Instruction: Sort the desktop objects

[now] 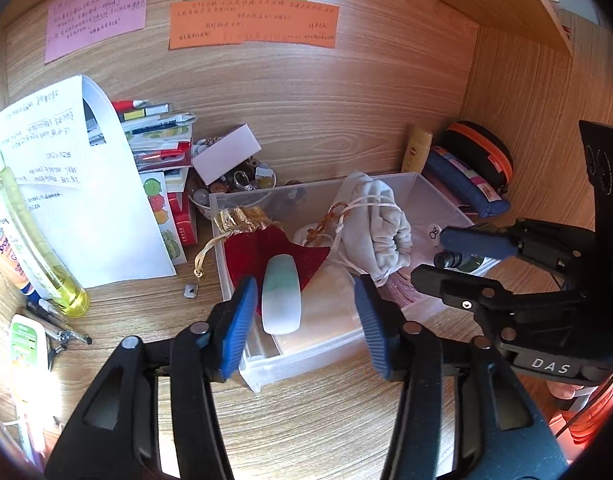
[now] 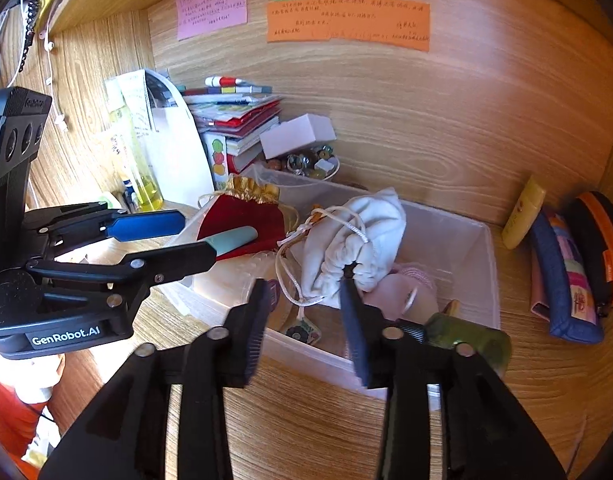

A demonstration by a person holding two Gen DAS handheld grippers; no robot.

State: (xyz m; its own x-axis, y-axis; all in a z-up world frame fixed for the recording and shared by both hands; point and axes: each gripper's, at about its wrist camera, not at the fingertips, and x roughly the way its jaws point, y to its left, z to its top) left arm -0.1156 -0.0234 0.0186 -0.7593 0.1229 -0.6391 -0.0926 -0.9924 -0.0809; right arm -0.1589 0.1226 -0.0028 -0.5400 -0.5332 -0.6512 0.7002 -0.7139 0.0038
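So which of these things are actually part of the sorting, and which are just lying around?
Part of the job:
- clear plastic bin
- red velvet pouch
- pale green-and-white stone lying on it
- white drawstring bag
- left gripper and right gripper, both open

Just lying about:
- sticky notes
- stack of books
- yellow bottle
- pencil case

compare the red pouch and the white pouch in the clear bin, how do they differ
The red pouch is dark red with a gold top; the white pouch is plain pale cloth. The red pouch lies flat at the left of the clear bin under a pale green-and-white piece; the white pouch is bunched up in the middle. Both have drawstrings.
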